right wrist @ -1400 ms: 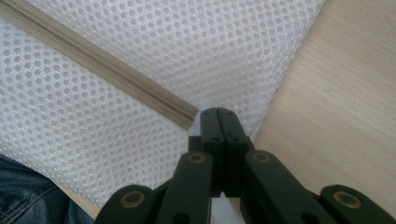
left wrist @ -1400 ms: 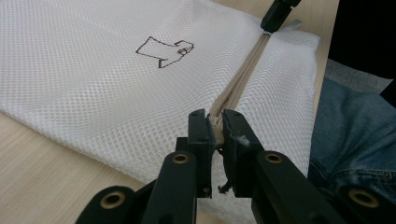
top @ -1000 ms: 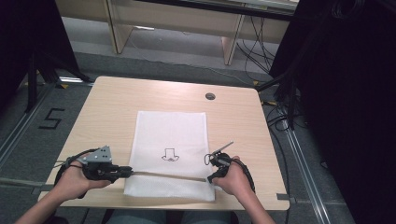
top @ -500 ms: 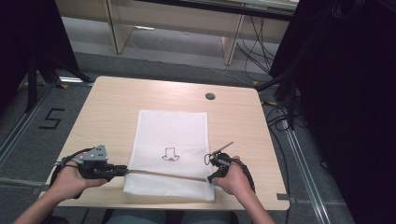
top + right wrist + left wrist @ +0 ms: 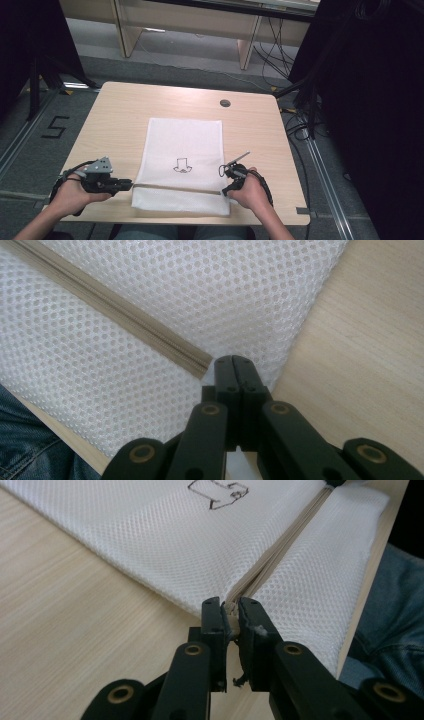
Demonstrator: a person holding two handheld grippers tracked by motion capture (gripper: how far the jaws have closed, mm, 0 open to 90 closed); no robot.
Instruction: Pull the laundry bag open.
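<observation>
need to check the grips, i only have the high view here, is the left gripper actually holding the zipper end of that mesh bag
Observer: Yes. In the left gripper view the left gripper is shut on a small beige tab at the end of the zipper.
Operator: and the right one
Observer: The right gripper has its fingers pressed flat together at the mesh bag corner, just past the zipper's other end.
Operator: is the zipper open anywhere
Observer: It looks closed along the stretch seen in both gripper views.

The white mesh cloth bag (image 5: 182,165) looks soft and perforated, its beige zipper (image 5: 120,322) finely ribbed. The light wooden table (image 5: 115,115) is smooth, matt, faintly grained. Each black hand-held gripper looks matt plastic.
</observation>
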